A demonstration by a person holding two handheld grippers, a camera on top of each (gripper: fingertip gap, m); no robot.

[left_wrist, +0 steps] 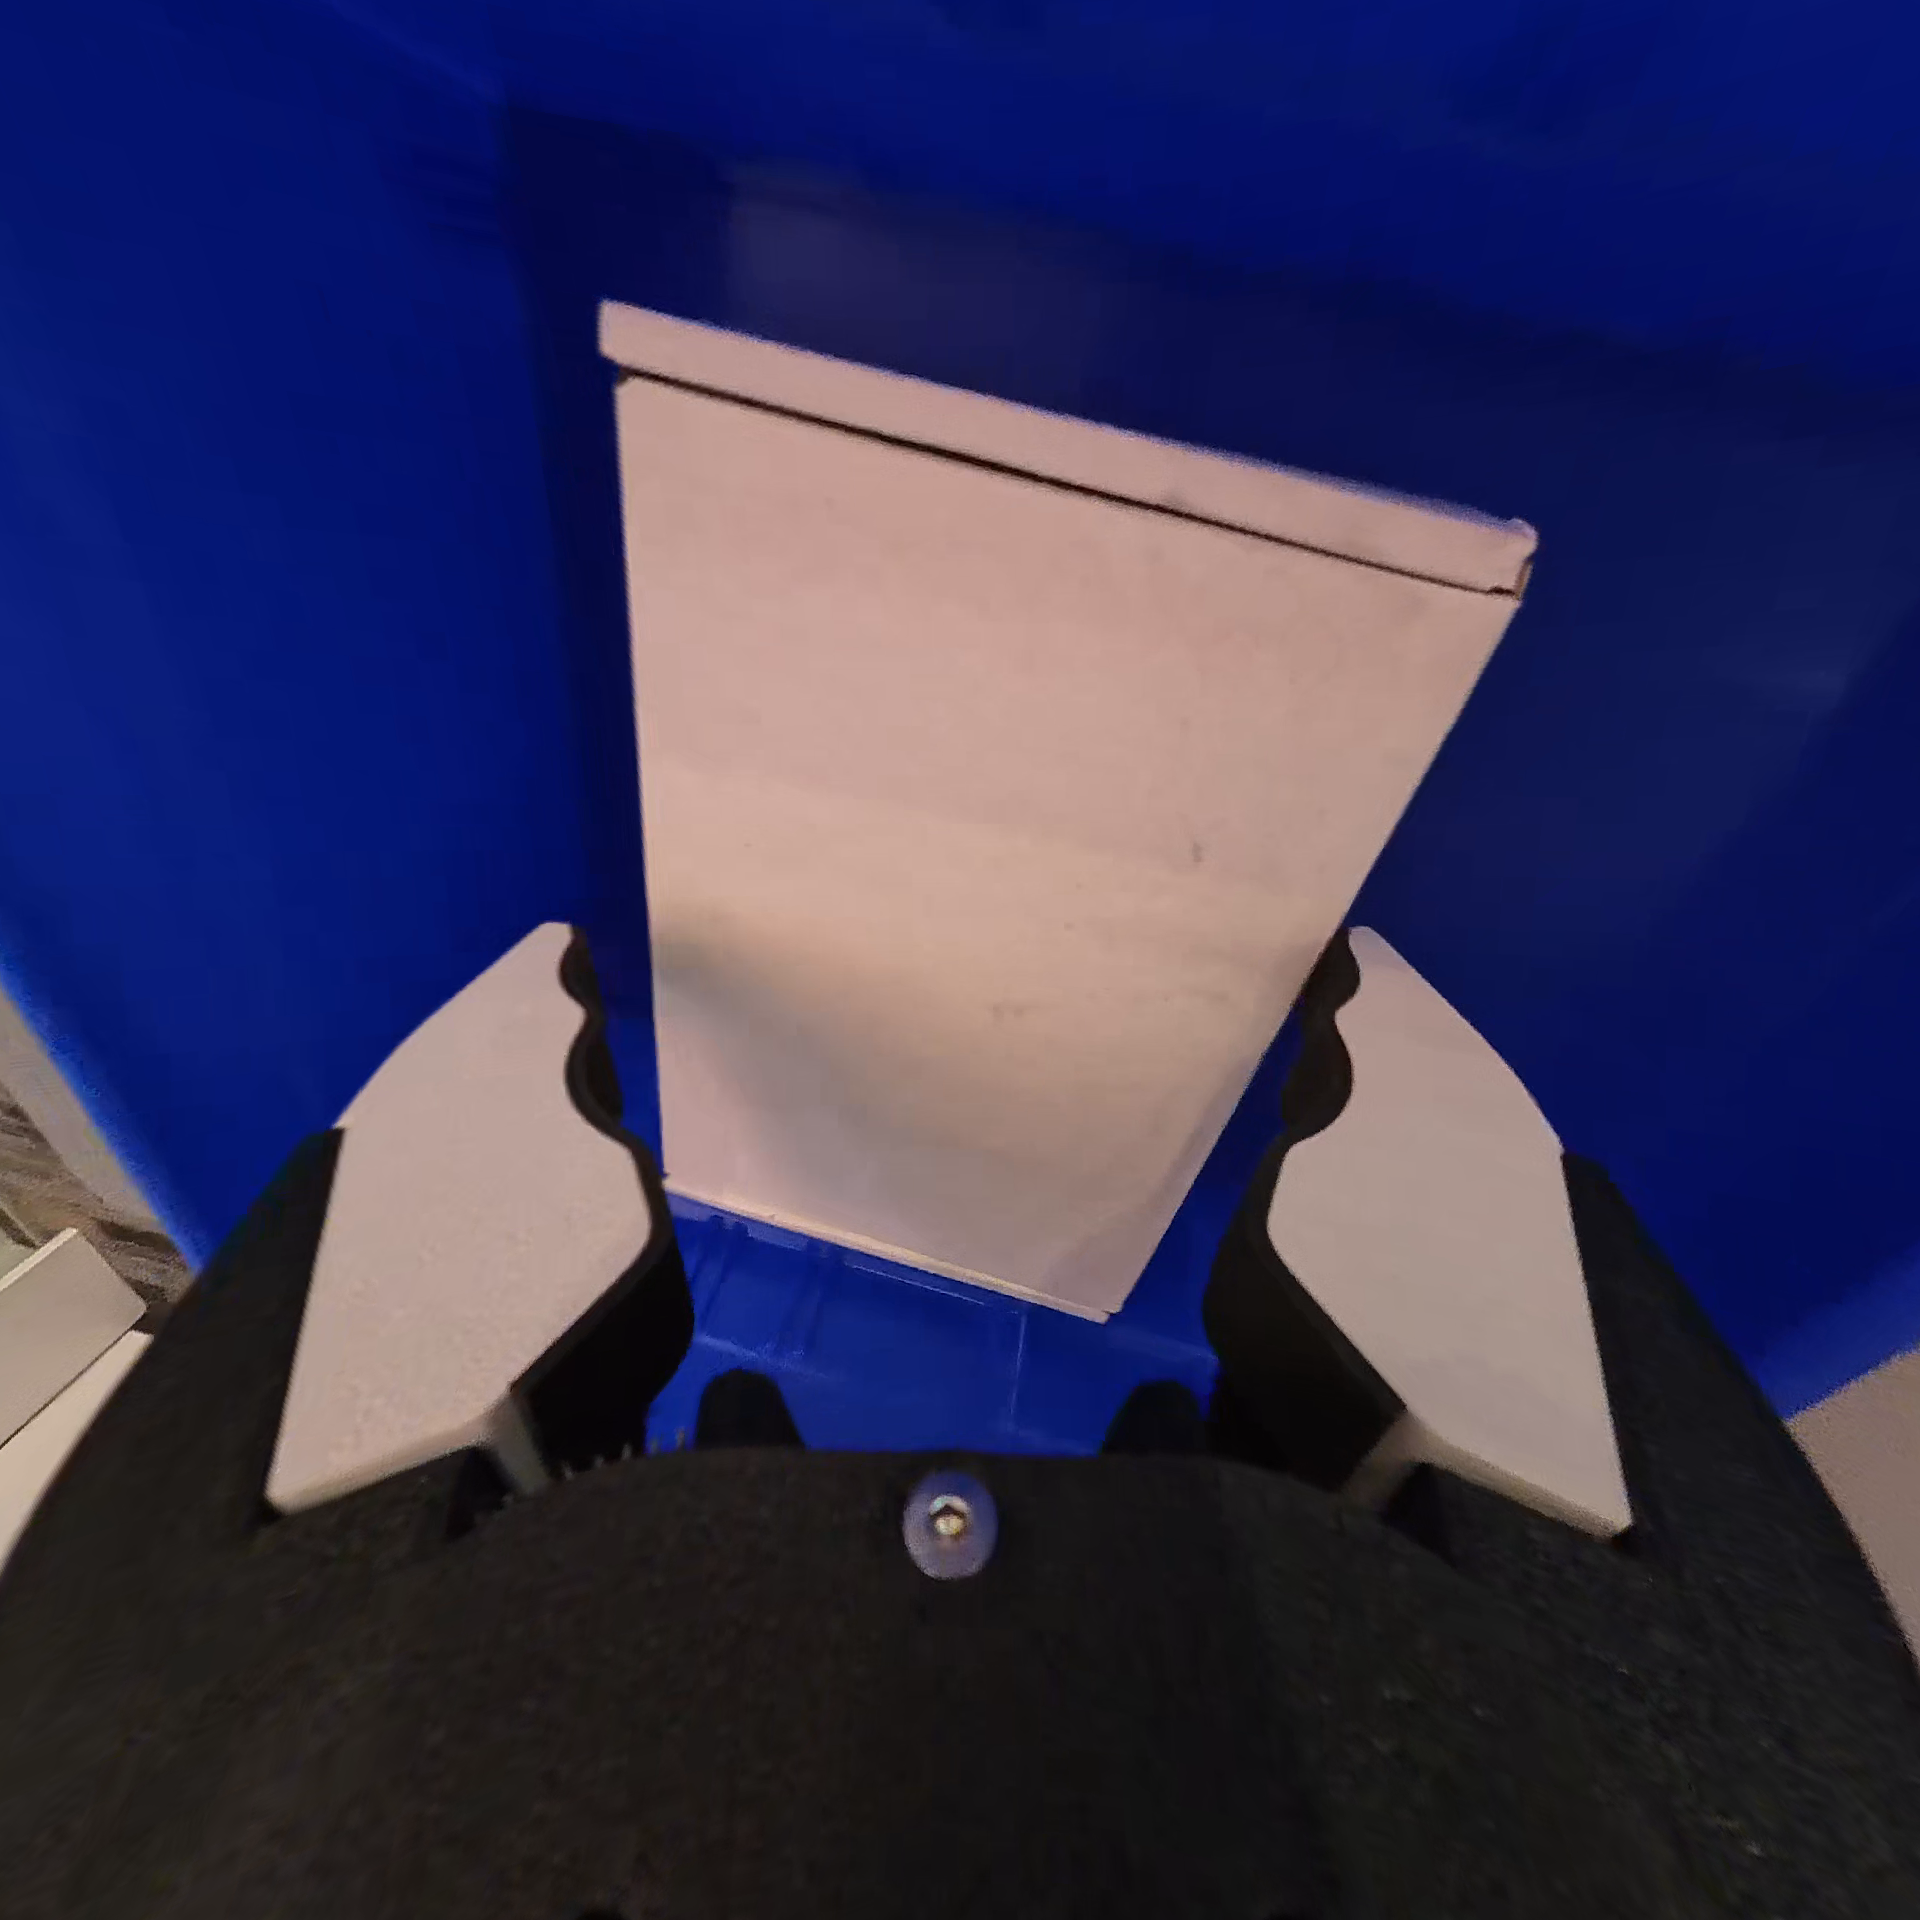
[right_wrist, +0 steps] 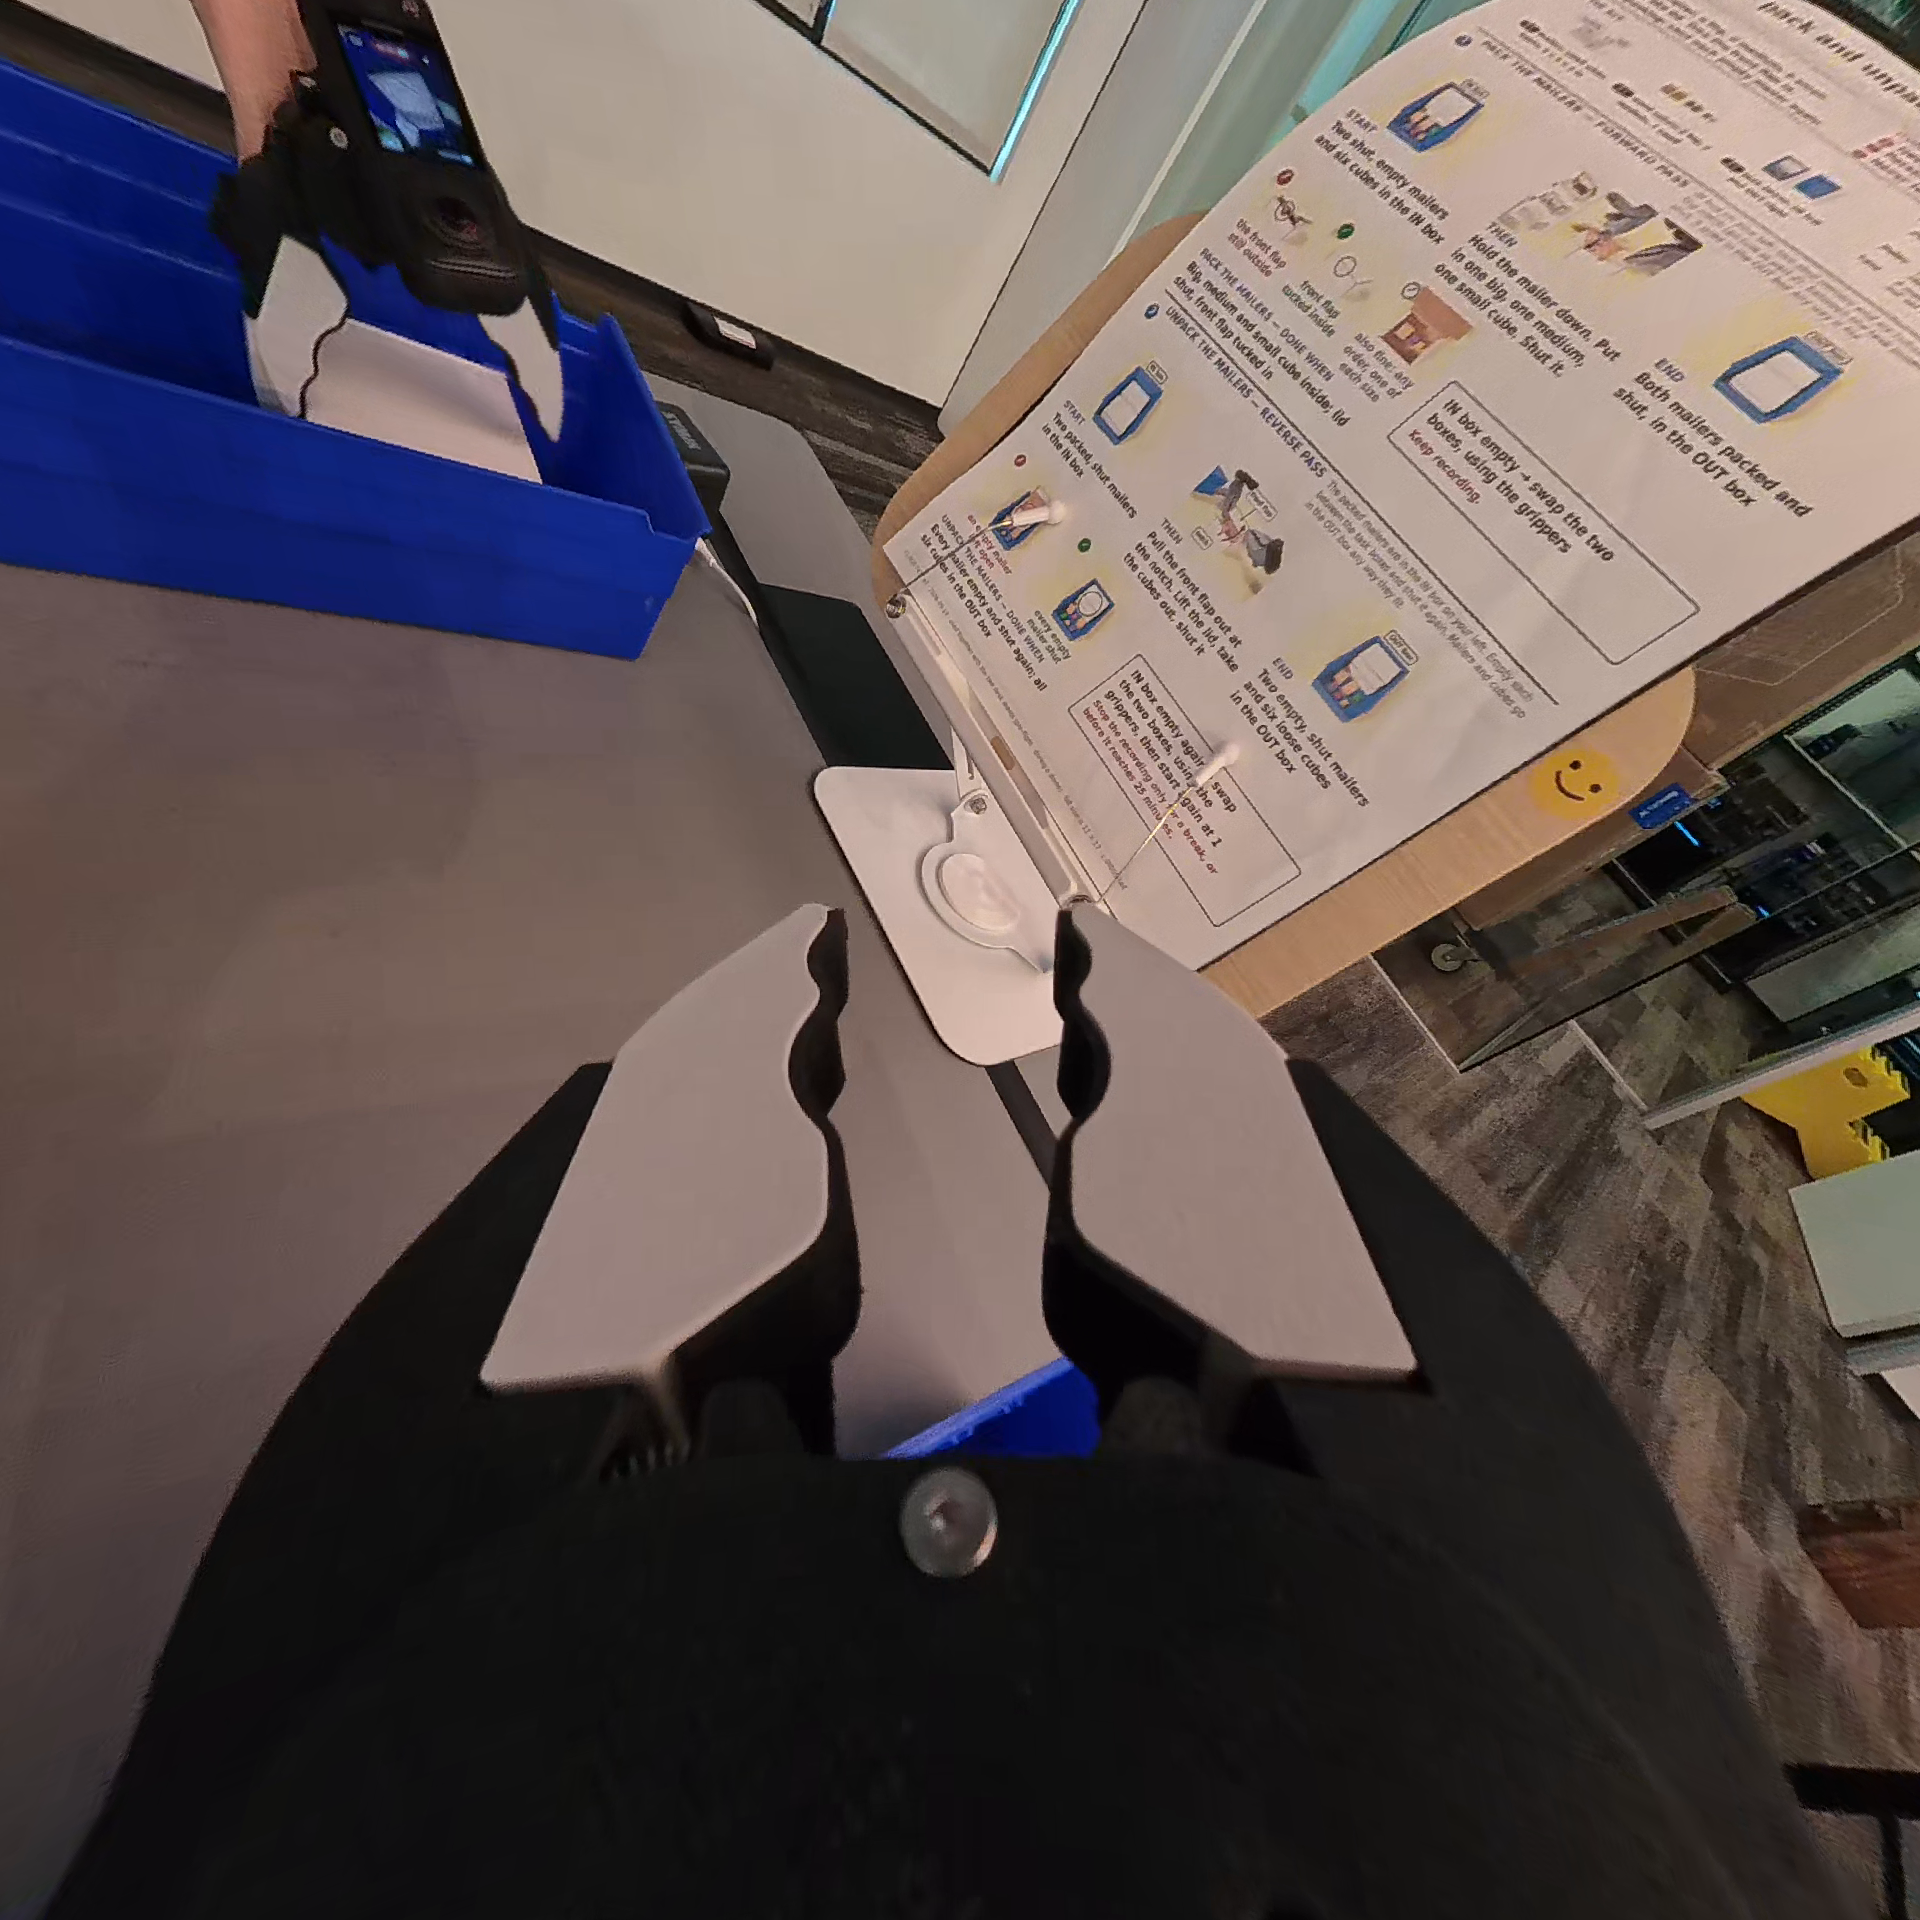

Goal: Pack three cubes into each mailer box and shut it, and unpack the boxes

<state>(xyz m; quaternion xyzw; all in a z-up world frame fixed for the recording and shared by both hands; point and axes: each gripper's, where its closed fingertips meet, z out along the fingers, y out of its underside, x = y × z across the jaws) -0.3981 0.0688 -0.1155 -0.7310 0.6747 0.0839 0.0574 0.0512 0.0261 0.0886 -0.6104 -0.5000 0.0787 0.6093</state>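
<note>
While the left wrist view is a bit smeared, you can still make out the left gripper [left_wrist: 961, 945] hanging over a blue bin [left_wrist: 312, 623], its fingers spread wide on either side of a white mailer box [left_wrist: 1039, 810] that sits closed inside the bin. Whether the pads actually touch the cardboard I honestly can't tell — there's a sliver of blue showing beside each edge, so they look apart from it. The box lid seam runs across the far end, lid down. Over in the right wrist view, the right gripper [right_wrist: 951, 935] floats above the grey table [right_wrist: 312, 935] with its fingers parted by a narrow gap and nothing between them. Off to the upper left you can see the left gripper again [right_wrist: 416, 364], dipped into the same blue bin [right_wrist: 364, 551] right over the white box [right_wrist: 416, 405]. A printed instruction sheet [right_wrist: 1455, 468] leans on a white stand [right_wrist: 935, 914] at the table's edge — well apart from the bin. A small strip of blue shows low between the right gripper's fingers.
</note>
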